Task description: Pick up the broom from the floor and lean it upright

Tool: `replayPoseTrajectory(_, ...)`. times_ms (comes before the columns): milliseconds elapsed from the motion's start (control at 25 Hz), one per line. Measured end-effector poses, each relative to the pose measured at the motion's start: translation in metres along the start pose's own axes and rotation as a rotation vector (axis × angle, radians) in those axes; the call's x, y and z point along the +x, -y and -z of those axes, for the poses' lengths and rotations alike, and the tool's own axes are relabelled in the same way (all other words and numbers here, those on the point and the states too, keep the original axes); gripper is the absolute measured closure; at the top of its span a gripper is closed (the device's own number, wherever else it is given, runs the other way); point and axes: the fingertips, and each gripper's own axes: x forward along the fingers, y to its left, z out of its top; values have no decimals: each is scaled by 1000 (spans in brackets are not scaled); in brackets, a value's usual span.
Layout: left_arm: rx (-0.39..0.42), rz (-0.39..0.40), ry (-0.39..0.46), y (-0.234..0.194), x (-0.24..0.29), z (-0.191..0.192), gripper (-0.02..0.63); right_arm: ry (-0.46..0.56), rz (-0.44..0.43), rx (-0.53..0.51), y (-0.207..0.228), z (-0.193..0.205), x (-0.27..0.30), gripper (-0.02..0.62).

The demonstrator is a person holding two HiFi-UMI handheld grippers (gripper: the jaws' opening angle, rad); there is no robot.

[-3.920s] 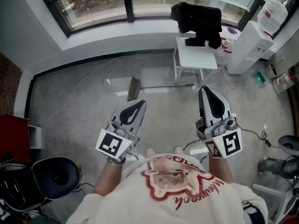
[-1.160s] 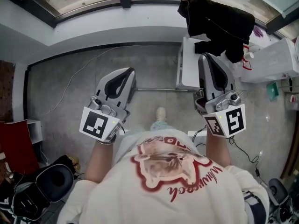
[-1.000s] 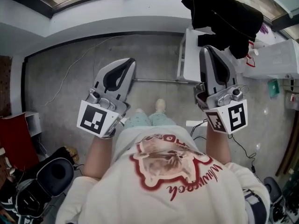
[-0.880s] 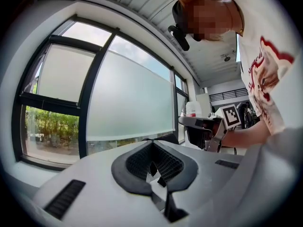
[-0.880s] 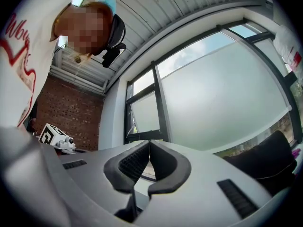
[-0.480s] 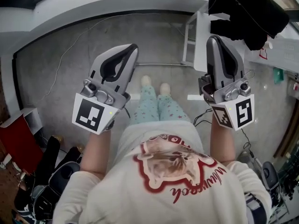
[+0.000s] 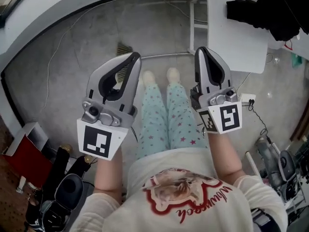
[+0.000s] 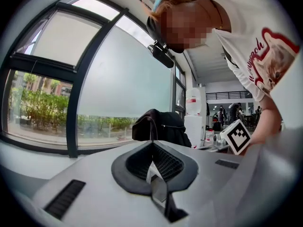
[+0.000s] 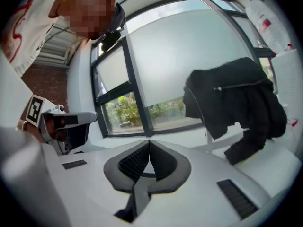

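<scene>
The broom lies flat on the grey floor in the head view, its brown bristles (image 7: 124,49) at the left and its thin metal handle (image 7: 164,55) running right towards the white table's leg. My left gripper (image 7: 135,56) hovers with its tip near the bristle end. My right gripper (image 7: 203,50) has its tip near the handle's right end. Neither touches the broom that I can see. Both pairs of jaws meet at the tips with nothing between them, as the left gripper (image 8: 152,144) and the right gripper (image 9: 150,141) show in their own views.
The person's feet (image 7: 159,76) stand just short of the handle. A white table (image 7: 236,33) with a black jacket (image 7: 270,8) stands at the right. A thin cable (image 7: 50,57) crosses the floor at the left. A black chair (image 7: 67,192) and a red panel (image 7: 19,153) sit at the lower left.
Both grippers have dropped towards the floor as the person bent forward. The broom's bristles, earlier hidden behind the left gripper, now show beyond its tip. The jaws stayed shut.
</scene>
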Motion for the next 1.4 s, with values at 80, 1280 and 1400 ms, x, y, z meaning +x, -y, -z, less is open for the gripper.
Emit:
replayPoseTrajectory(80, -7, 23, -9, 5, 15, 24, 586, -19, 57, 25, 12, 35, 1, 571)
replayPoseTrajectory(1280, 35, 650, -69, 50, 94, 177, 586, -136, 998, 335, 77, 322, -51, 571)
replayPoseTrajectory(1400, 40, 696, -73, 57, 102, 202, 586, -182, 1135, 410, 105, 380, -65, 571)
